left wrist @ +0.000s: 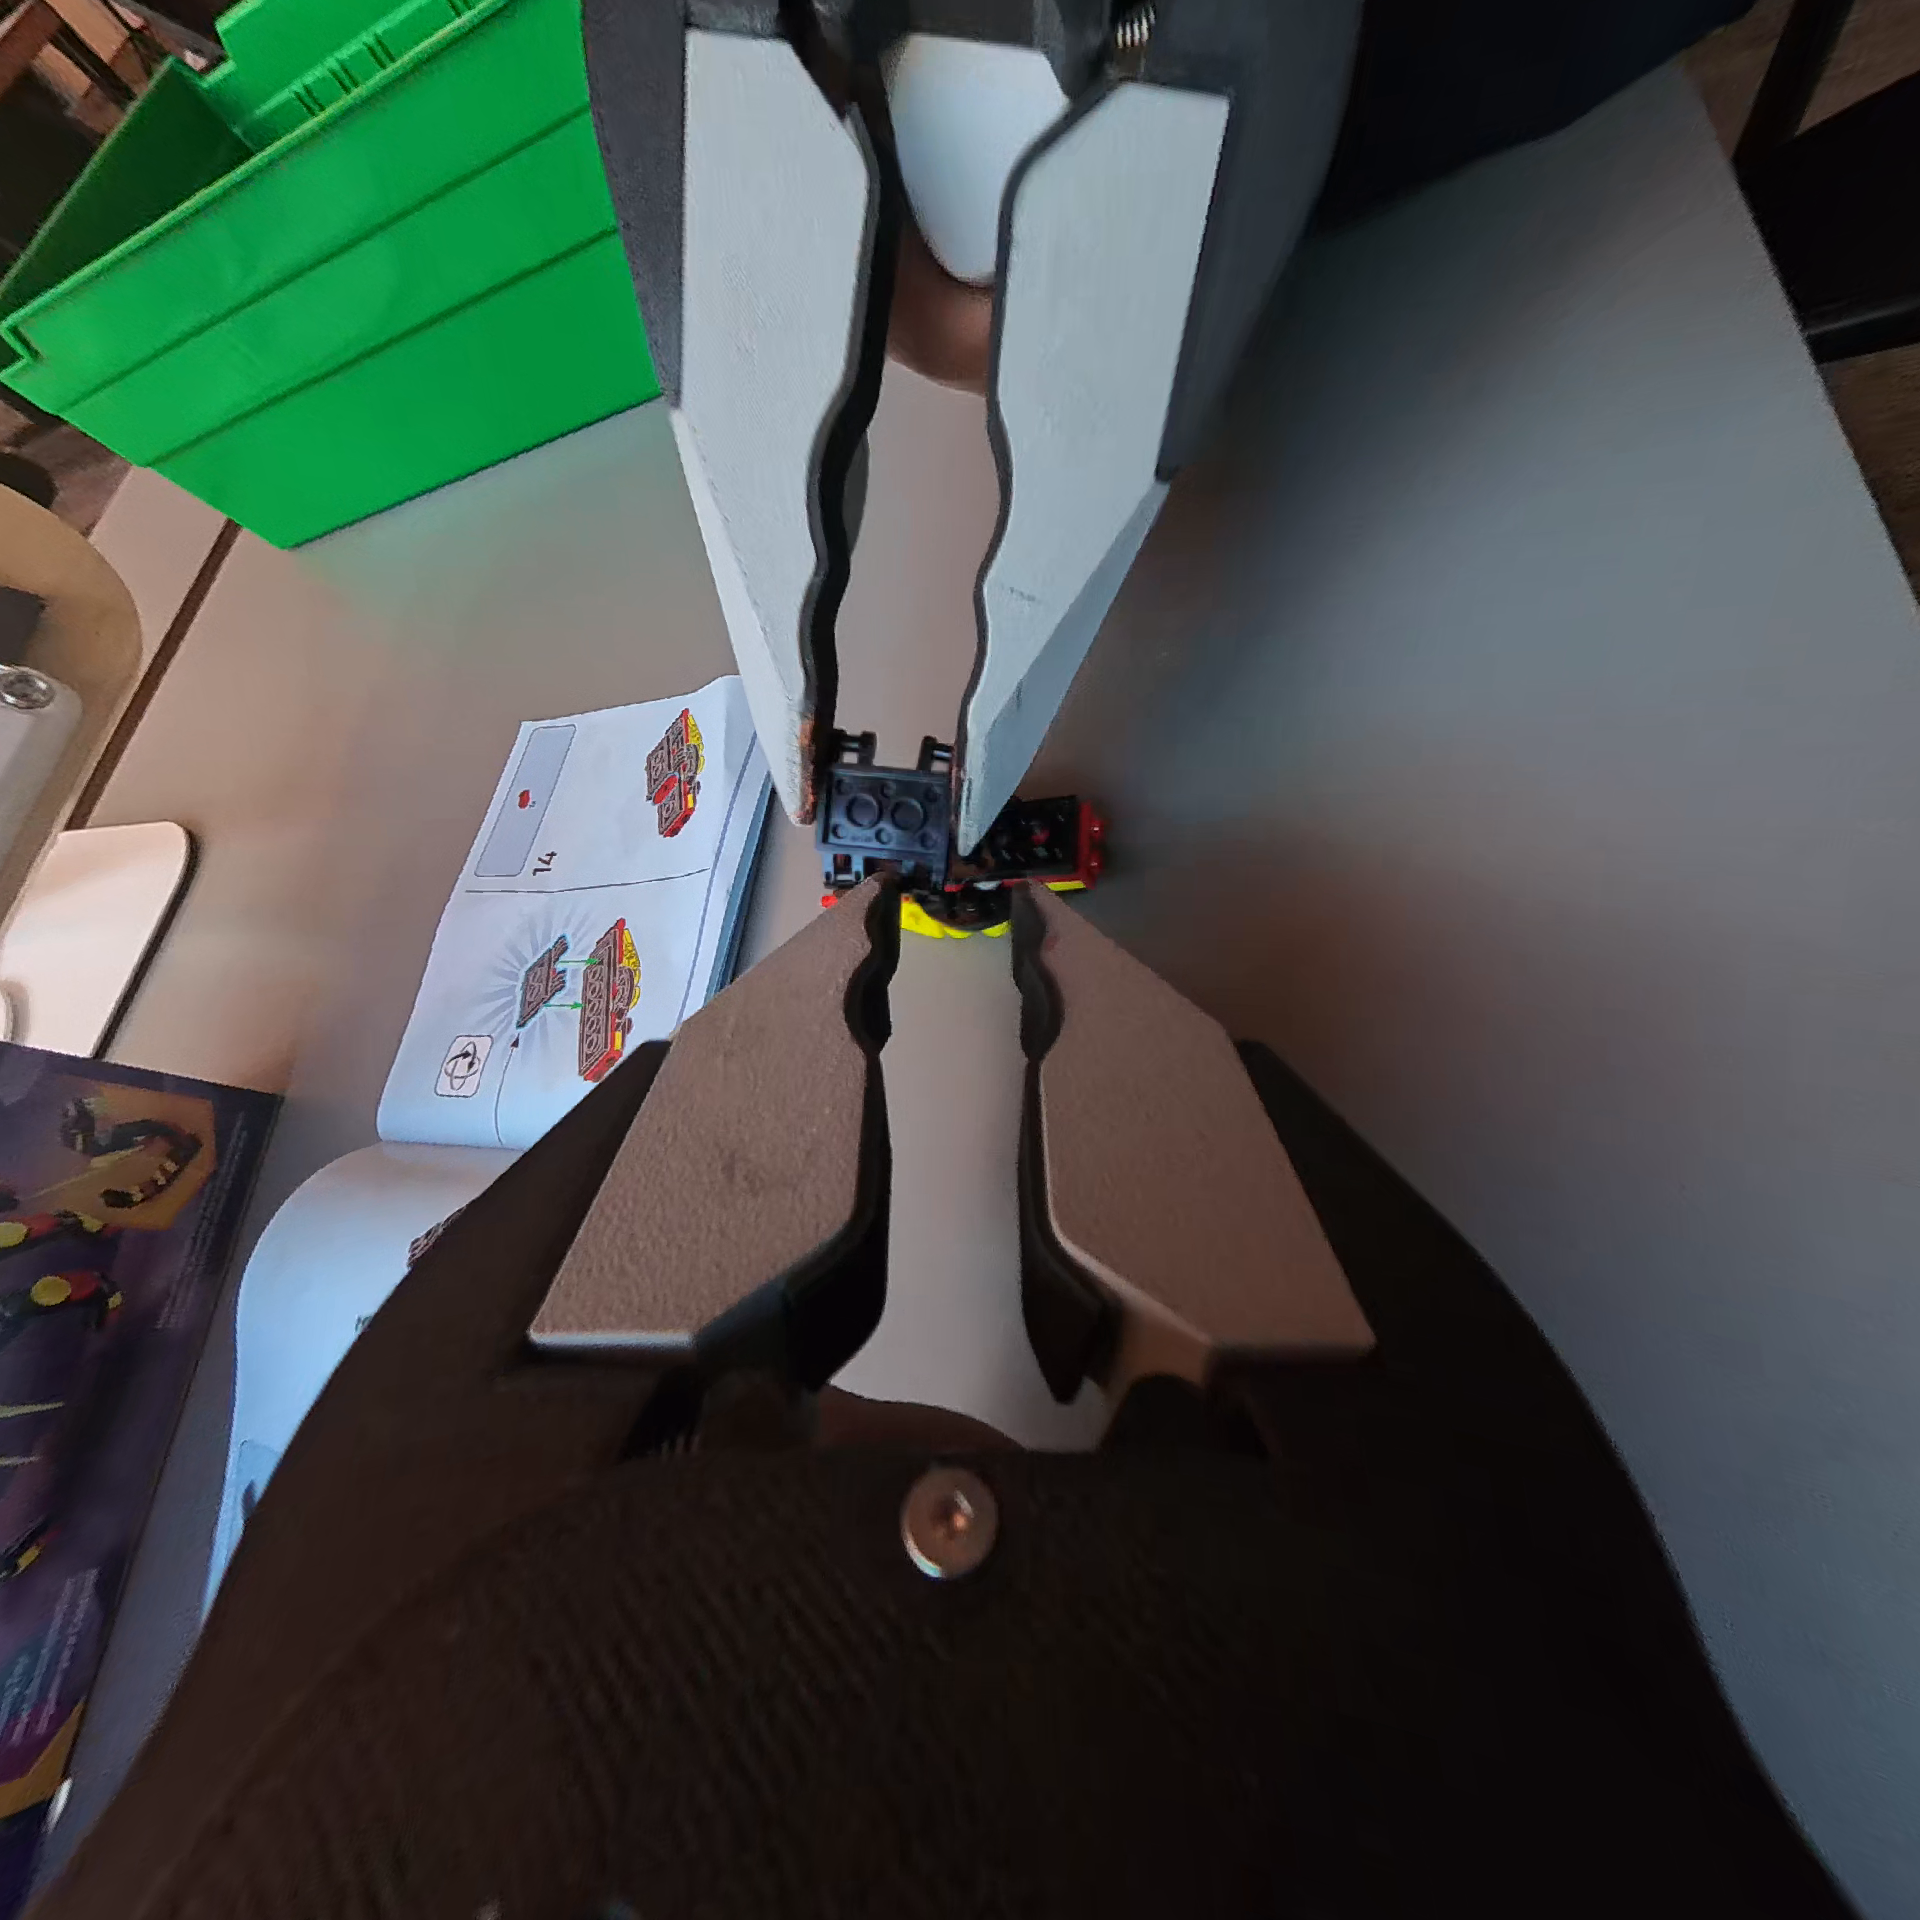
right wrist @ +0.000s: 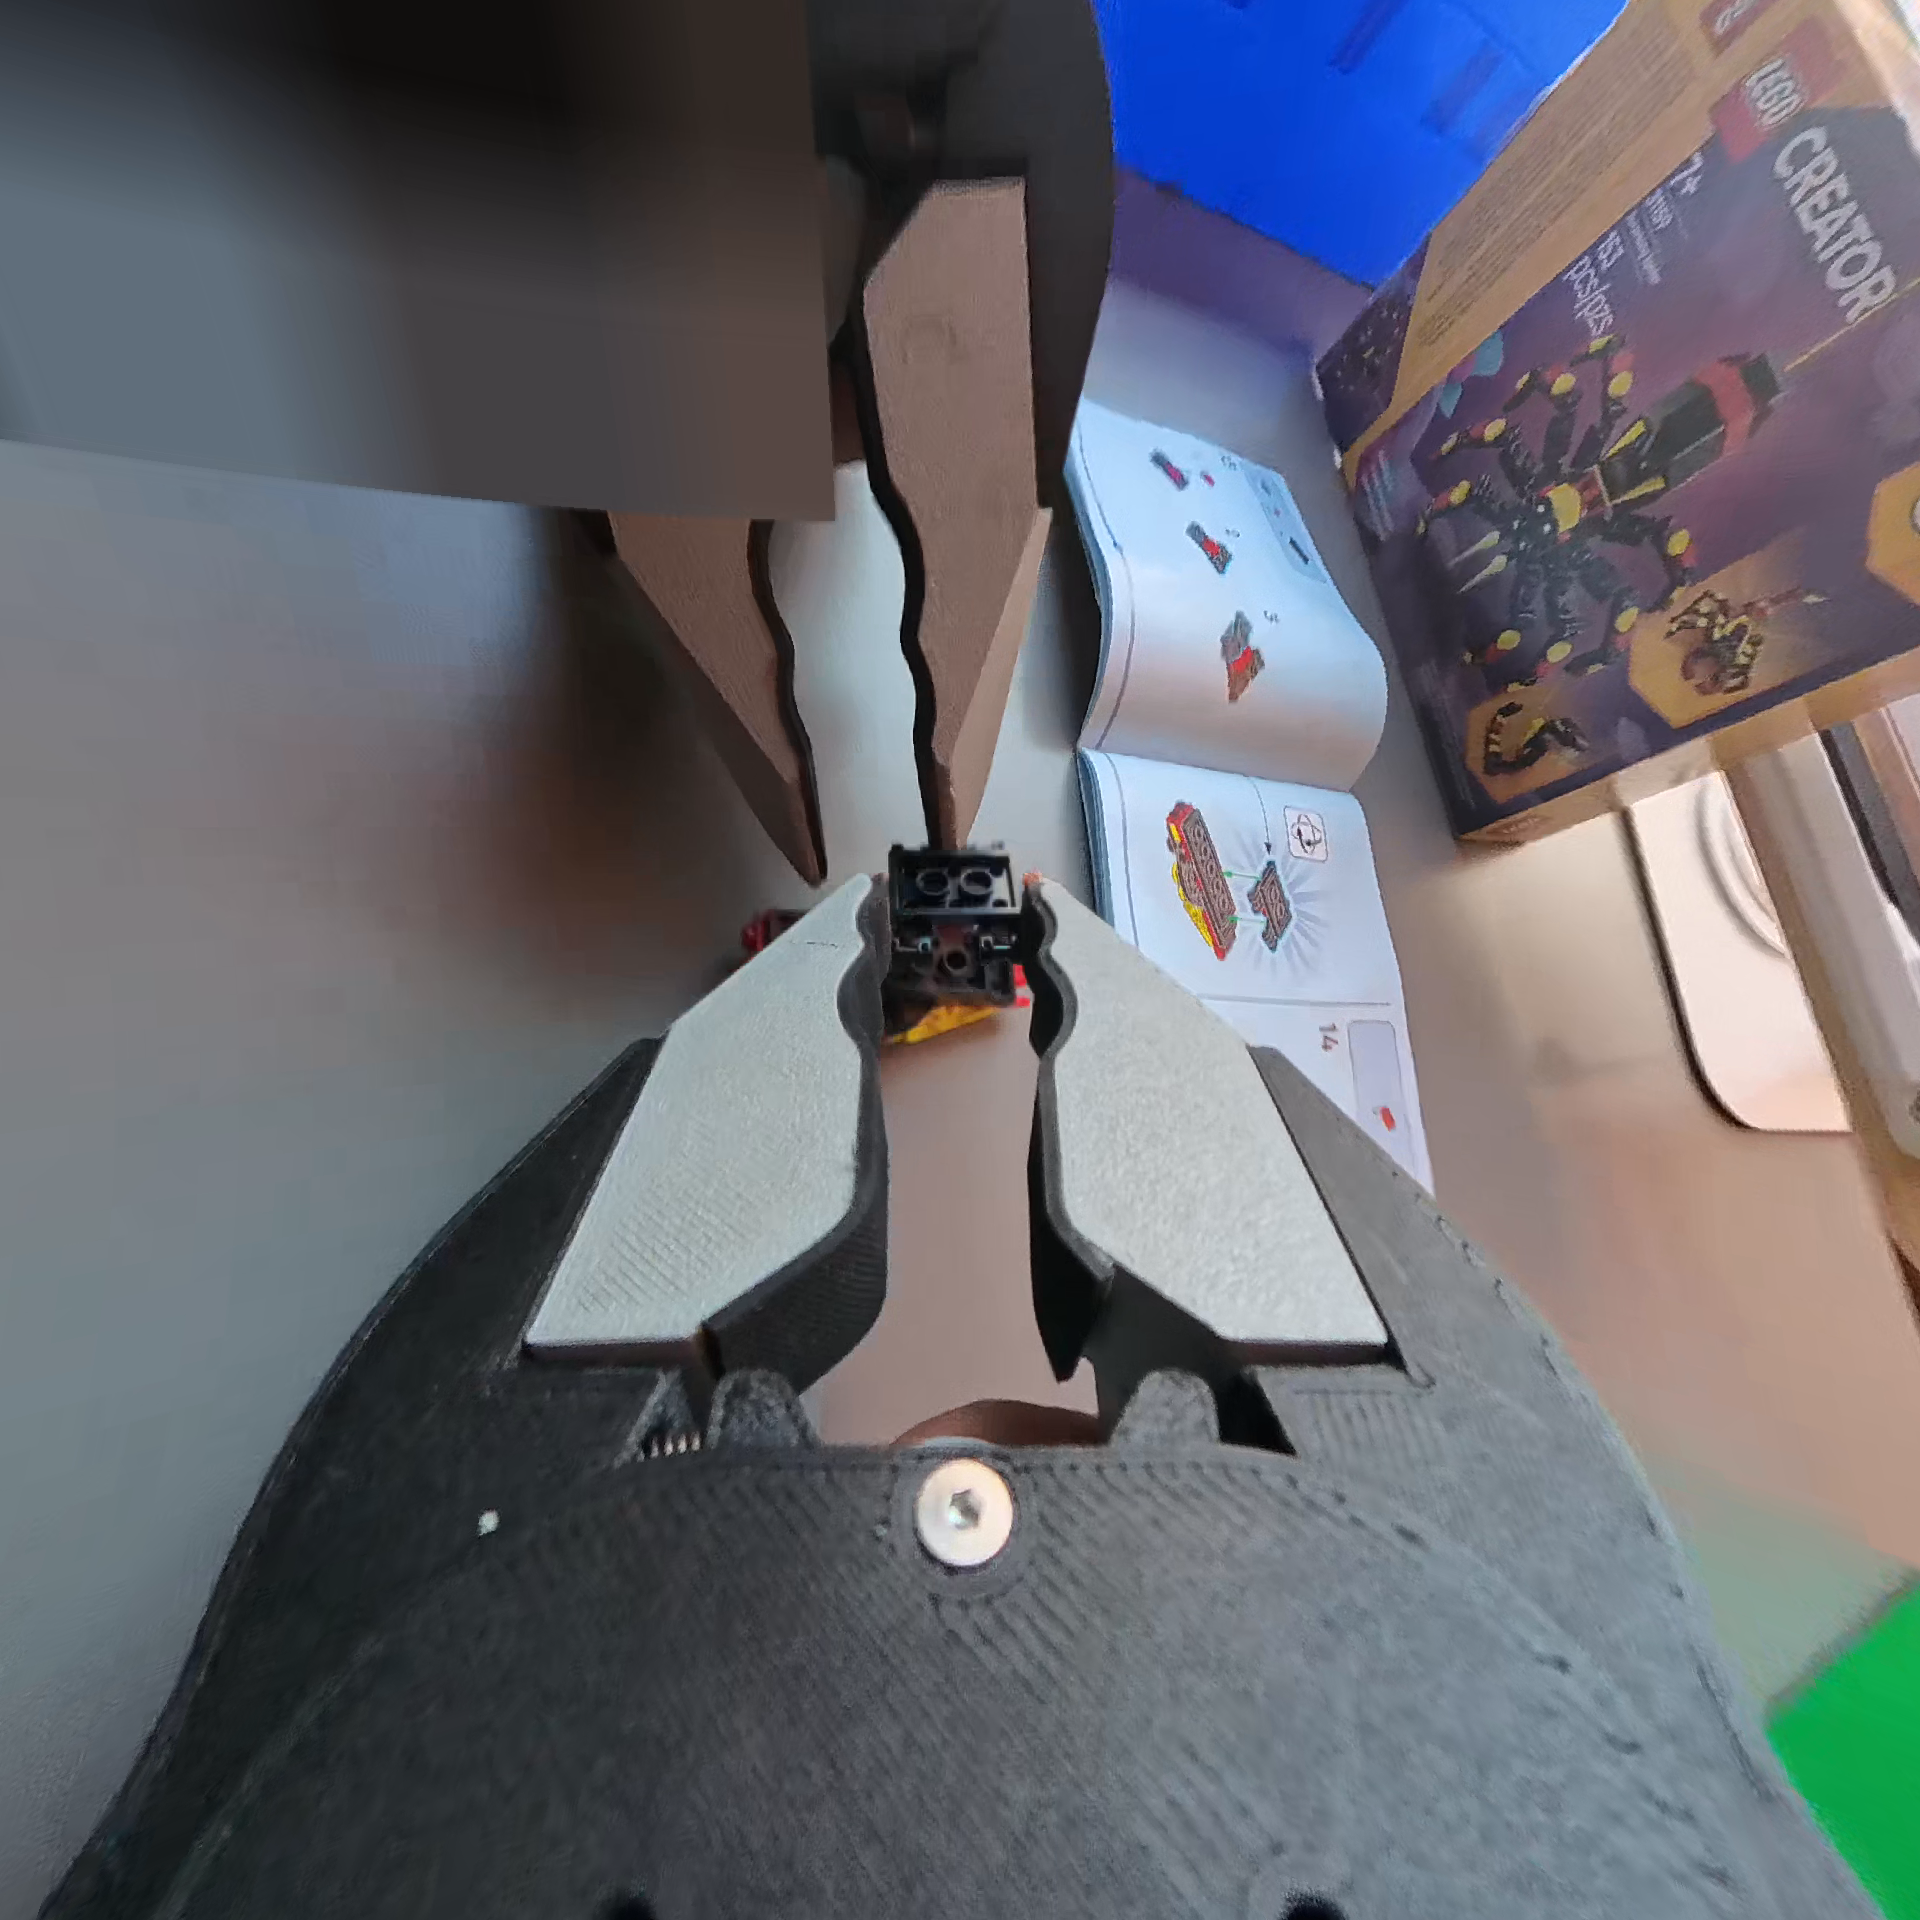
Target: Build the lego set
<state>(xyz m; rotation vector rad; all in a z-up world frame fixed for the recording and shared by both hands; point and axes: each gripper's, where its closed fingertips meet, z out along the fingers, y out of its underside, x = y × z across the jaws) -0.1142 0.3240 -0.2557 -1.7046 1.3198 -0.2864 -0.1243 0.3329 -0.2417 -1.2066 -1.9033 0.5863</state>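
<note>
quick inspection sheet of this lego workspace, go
surface: grey table, bare on the far side
job's things: black brick assembly held over a red, black and yellow build; open booklet; set box
clutter: green bins, blue bin
grippers: right gripper shut on the black brick assembly; left gripper open, tips at the build
cables: nothing seen
surroundings: pale stand base beside the box
</note>
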